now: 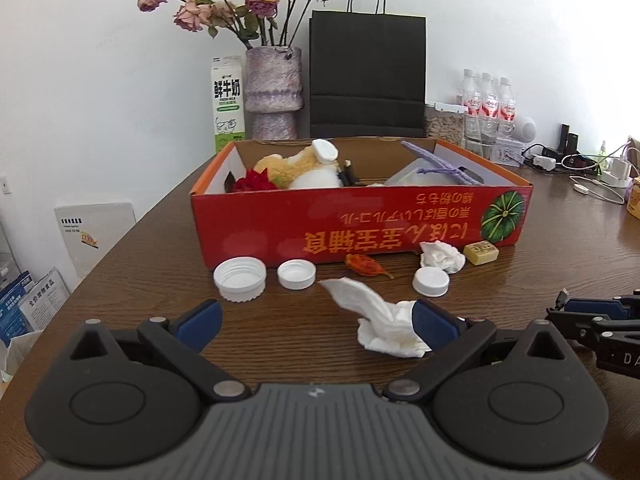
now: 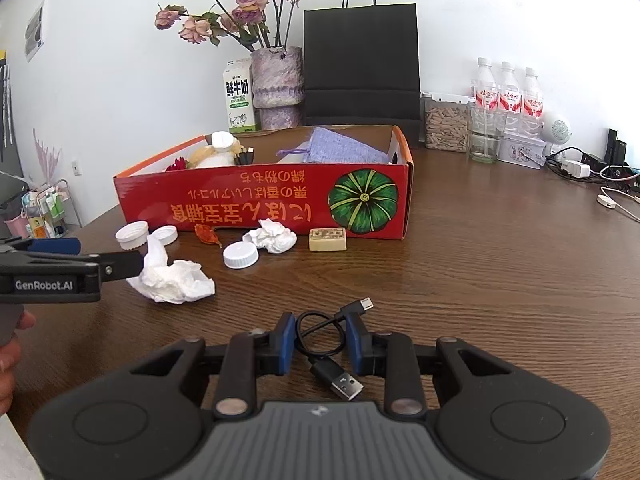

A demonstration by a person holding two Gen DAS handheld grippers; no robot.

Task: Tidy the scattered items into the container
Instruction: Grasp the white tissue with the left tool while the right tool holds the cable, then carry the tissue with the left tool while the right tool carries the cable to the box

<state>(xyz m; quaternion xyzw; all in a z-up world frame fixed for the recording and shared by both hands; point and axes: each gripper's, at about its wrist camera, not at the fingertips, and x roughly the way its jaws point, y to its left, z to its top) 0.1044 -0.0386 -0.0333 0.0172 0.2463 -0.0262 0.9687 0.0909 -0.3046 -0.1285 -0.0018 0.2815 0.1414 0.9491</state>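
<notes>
The red cardboard box [image 1: 280, 220] [image 2: 260, 210] stands mid-table and holds a plush toy, a purple pouch and cables. My left gripper [image 1: 316, 320] [image 2: 108, 255] is open wide, and a crumpled white tissue [image 1: 384, 324] [image 2: 172, 276] lies against its right finger. My right gripper [image 2: 321, 344] [image 1: 592, 320] is shut on a looped black USB cable [image 2: 332, 360] on the table. In front of the box lie three white caps [image 1: 240, 278] [image 1: 296, 274] [image 1: 431, 282], a dried red pepper [image 1: 366, 266], a second tissue ball [image 1: 442, 256] and a yellow block [image 1: 481, 253].
Behind the box stand a vase of dried roses [image 1: 272, 92], a milk carton [image 1: 227, 104], a black paper bag [image 1: 366, 76], a jar and water bottles [image 1: 486, 100]. Chargers and cables [image 1: 580, 168] clutter the far right. The table's left edge drops to boxes on the floor.
</notes>
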